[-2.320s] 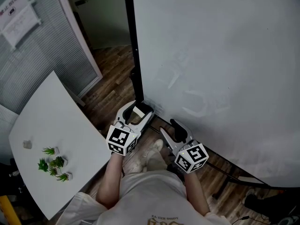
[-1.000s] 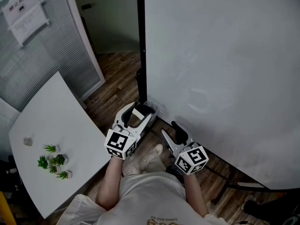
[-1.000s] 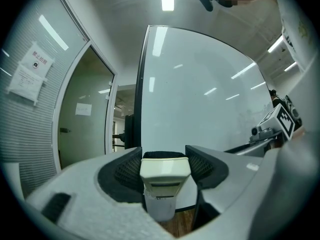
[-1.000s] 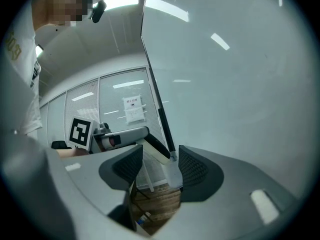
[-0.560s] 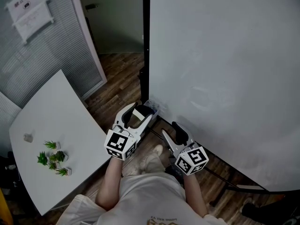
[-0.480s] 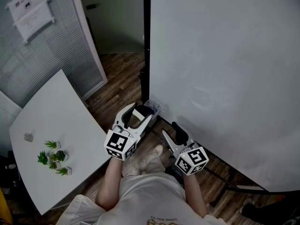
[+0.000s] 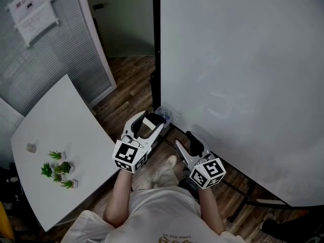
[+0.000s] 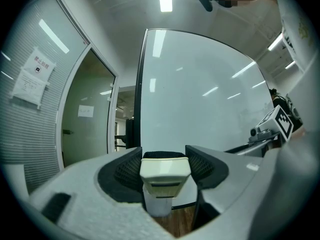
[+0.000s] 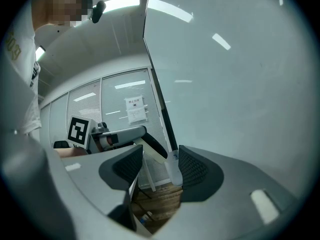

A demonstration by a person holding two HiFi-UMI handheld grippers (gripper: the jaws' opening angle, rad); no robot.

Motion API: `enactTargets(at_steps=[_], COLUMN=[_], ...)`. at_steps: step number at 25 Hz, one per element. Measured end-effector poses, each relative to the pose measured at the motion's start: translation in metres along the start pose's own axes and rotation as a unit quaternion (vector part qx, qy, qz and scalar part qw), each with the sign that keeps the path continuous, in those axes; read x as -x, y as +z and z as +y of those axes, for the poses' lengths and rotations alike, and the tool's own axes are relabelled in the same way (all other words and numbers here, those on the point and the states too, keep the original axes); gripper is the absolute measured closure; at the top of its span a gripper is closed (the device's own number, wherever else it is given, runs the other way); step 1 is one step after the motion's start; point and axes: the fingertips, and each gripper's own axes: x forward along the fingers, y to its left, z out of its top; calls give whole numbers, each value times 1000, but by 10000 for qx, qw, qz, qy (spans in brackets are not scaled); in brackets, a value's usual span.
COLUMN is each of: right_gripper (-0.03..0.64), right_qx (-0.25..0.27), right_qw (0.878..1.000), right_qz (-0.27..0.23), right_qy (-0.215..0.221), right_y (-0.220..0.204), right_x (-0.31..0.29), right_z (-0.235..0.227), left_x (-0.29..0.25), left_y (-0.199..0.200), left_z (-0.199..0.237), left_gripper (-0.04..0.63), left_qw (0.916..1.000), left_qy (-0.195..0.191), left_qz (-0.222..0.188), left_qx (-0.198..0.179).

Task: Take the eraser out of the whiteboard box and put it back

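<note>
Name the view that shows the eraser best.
The left gripper view: the eraser fills the centre, clamped in the left gripper. The head view shows it small from above; the right gripper view catches only its edge, side-on.

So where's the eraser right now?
The eraser is clamped in the left hand-held gripper, mid-frame in the head view, by the lower left corner of the whiteboard.
</note>
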Motion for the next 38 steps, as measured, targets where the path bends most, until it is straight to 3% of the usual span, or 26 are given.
enactTargets(at_steps=[38], right_gripper=[396], right_qx=[24], right_qw=[9998], right_qz=[191], right_qy=[12], right_y=[-1], right_x=[-9], right_z=[-18], left_x=[-25], left_y=[-13], left_z=[15], left_gripper=[327], left_qw=[9999], left_qy=[66], left_qz=[119], left_qx=[103])
